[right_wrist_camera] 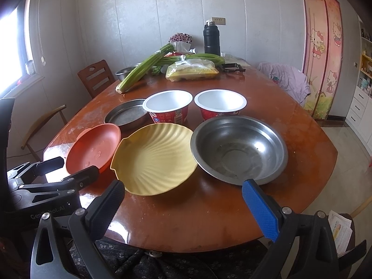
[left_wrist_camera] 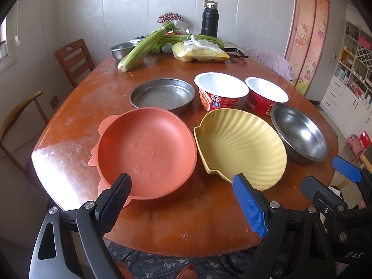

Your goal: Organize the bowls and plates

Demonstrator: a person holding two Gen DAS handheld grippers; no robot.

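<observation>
**6 empty dishes on the counter**

On the wooden counter [left_wrist_camera: 162,227] the near row holds an orange plate [left_wrist_camera: 148,148], a yellow shell bowl [left_wrist_camera: 241,146] and a steel bowl [left_wrist_camera: 300,132]; behind stand a metal pan [left_wrist_camera: 162,95] and 2 noodle cups [left_wrist_camera: 220,88], all empty. The left claw [left_wrist_camera: 183,200] and right claw [right_wrist_camera: 186,202] hover wide open, holding nothing.

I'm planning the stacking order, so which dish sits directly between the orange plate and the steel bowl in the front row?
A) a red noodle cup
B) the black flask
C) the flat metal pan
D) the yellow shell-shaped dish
D: the yellow shell-shaped dish lies in the front row with the orange plate on its left and the steel bowl on its right.
</observation>
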